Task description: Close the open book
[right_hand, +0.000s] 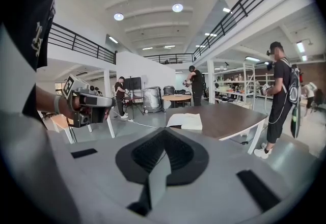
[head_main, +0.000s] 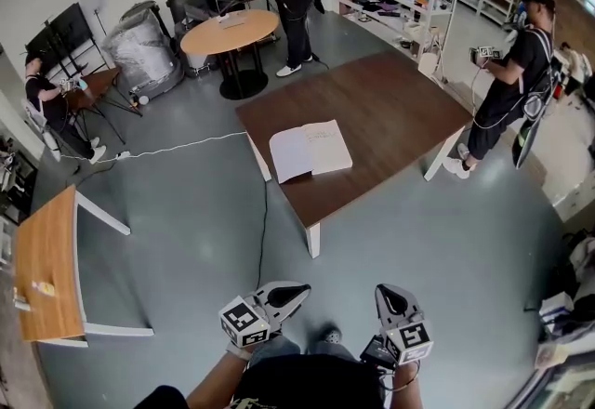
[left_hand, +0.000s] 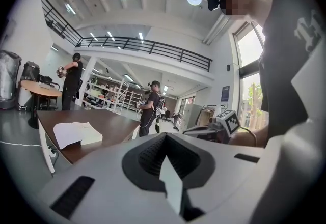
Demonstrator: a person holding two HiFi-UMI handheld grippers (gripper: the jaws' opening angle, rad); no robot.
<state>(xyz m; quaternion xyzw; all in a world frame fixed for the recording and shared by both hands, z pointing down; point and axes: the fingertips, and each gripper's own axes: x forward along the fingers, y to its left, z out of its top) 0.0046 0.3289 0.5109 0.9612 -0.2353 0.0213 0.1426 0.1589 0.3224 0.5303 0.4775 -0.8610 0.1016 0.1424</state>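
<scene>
Only the head view shows the floor layout: one open book (head_main: 310, 150) lies flat near the front edge of a dark brown table (head_main: 395, 105), well apart from both grippers. Only the gripper views show the ceiling and a balcony railing (left_hand: 147, 47). The left gripper (head_main: 299, 289) and right gripper (head_main: 384, 293) hang low near the person's body, each with jaws pressed together on nothing and touching nothing. There are two grippers, one book and three other people standing or sitting around the room.

Left gripper (head_main: 299, 287), right gripper (head_main: 385, 290) held low side by side, jaws together, empty
</scene>
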